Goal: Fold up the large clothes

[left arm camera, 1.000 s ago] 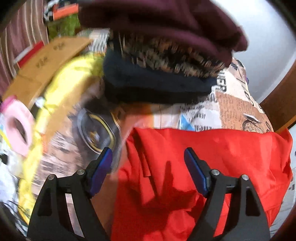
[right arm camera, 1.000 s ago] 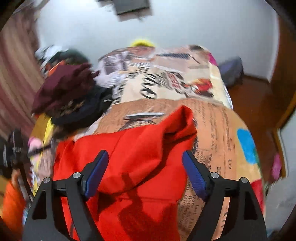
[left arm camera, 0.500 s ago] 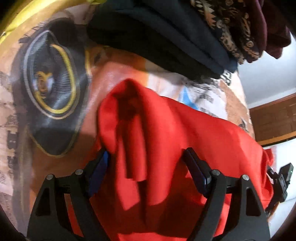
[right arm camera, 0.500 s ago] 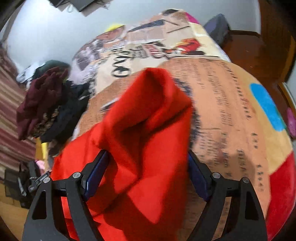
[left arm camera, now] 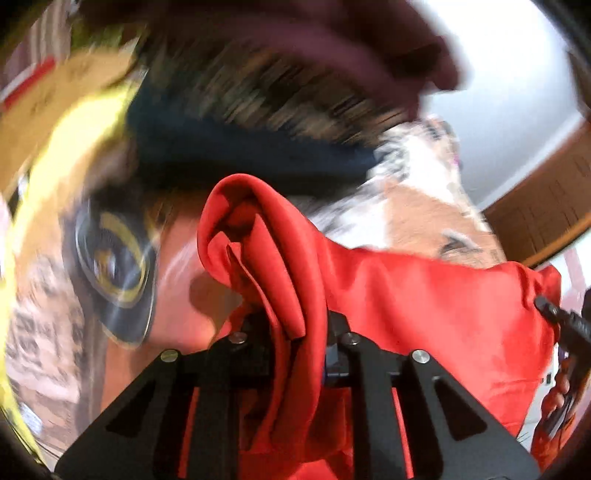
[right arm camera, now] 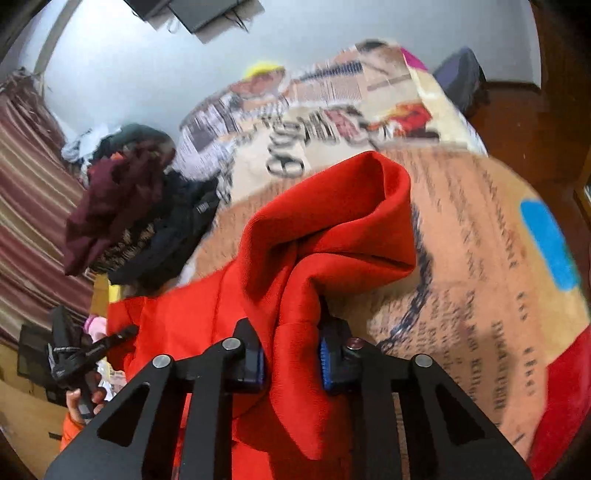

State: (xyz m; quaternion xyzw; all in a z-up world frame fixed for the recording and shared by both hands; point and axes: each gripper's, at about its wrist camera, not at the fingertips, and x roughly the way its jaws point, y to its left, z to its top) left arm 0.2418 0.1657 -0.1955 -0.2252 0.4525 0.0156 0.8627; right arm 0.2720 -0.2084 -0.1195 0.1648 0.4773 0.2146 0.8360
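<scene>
Red garment on the printed bed cover, long axis left–right – left claw and right claw just closed, each pinching a bunched end pointing far

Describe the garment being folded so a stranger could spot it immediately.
Find the bed with the newspaper-print cover. At its near end lies the red garment, pinched at two corners by the left gripper and right gripper. It is plain bright red, unlike the dark clothes pile beside it.

1. The left wrist view looks steeply down along its claw, close over the bed.
2. The right wrist view does likewise, facing the wall.
3. Both share the red garment and clothes pile.
</scene>
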